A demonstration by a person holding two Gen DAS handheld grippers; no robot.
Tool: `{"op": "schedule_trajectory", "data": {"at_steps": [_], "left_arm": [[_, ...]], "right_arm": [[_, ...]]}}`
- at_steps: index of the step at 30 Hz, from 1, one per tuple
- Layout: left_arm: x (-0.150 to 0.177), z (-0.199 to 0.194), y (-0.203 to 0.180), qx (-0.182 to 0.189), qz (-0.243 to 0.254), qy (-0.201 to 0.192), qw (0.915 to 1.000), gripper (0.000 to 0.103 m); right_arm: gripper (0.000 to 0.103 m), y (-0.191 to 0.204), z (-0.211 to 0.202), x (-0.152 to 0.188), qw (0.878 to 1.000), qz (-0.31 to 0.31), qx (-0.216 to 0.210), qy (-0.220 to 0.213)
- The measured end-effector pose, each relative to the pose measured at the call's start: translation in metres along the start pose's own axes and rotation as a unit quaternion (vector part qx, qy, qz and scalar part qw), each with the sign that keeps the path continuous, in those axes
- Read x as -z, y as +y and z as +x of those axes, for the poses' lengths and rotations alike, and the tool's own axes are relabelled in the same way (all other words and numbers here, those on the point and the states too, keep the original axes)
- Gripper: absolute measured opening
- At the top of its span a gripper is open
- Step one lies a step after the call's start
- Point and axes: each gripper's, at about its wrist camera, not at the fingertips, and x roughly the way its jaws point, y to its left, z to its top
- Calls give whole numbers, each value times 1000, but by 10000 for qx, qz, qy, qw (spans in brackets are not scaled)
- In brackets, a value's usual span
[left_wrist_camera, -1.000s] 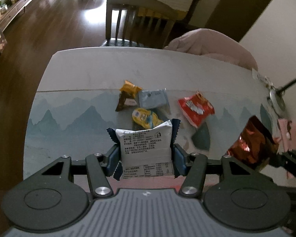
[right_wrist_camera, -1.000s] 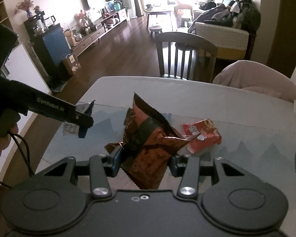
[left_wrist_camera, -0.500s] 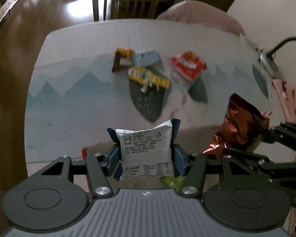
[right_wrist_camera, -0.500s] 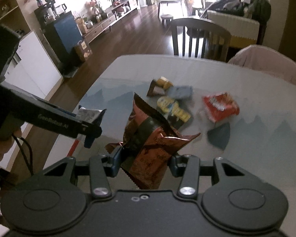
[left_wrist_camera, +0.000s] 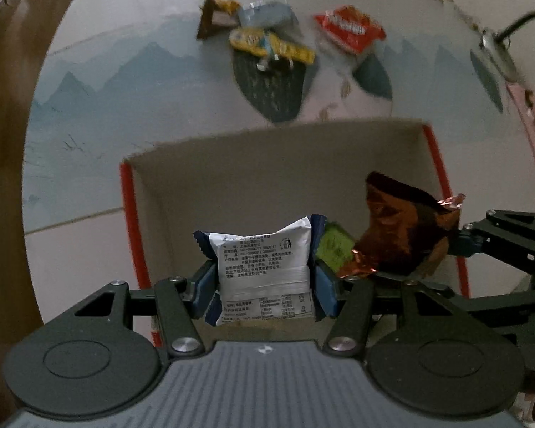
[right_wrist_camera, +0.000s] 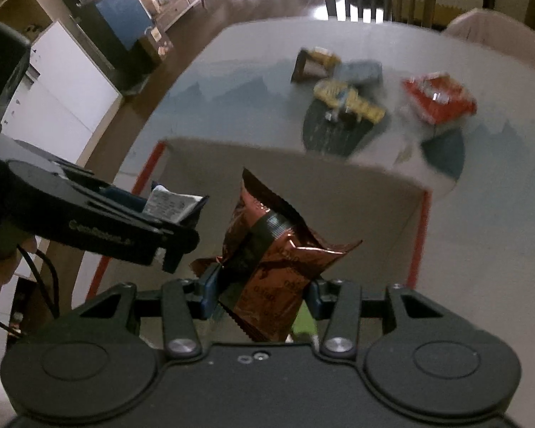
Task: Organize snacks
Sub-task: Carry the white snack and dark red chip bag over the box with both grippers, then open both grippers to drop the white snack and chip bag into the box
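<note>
Holding both packets over the open cardboard box (left_wrist_camera: 424, 164), each pair of tongs is closed on its load: the left tongs (left_wrist_camera: 264, 281) clamp the white snack packet (left_wrist_camera: 264, 260), upright, and the right tongs (right_wrist_camera: 260, 292) clamp the brown foil packet (right_wrist_camera: 278, 249), tilted. Box floor lies directly below both, so release is probably next. A green packet (left_wrist_camera: 335, 249) already lies inside. Remaining snacks (left_wrist_camera: 267, 41) sit on the far tabletop (left_wrist_camera: 89, 114).

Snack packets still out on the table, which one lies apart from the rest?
The red packet lies alone to the right; the brown-and-gold packet, grey packet and yellow packet are bunched together.
</note>
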Motion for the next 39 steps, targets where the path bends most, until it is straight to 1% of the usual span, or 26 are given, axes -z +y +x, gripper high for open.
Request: {"op": "schedule_trajectory", "data": {"at_steps": [3,7,12,16,23,28,29,32,34,39], "left_arm": [[6,13,-6,-90,94,153,9998,57],[12,28,-11,-180,137,257,9994,57],[18,45,-15,-288,211,365,9987,57],[21,56,-14,-326,187,453,9983,58],[27,59,-18,-377,259,376,9982,59],[32,56,-20,-407,270,294,9984,60],[32,56,-20,-388,262,277,9985,60],[34,50,-20,-315,238,173,9991,58],[35,47,-21,-356,266,106,9990,59],[36,37,-19,-303,230,18,9993,60]], "right_arm": [[46,2,11,10,9999,68,-38,122],[46,4,22,20,9997,45,-9,238],[47,7,28,27,9993,3,150,342],[47,8,30,30,9990,24,165,406],[49,10,37,36,9988,35,153,467],[53,7,37,36,9989,122,115,436],[55,5,37,35,9989,133,101,433],[65,4,33,36,9991,146,121,367],[65,4,29,37,9994,131,72,308],[69,2,15,38,9999,120,15,123]]}}
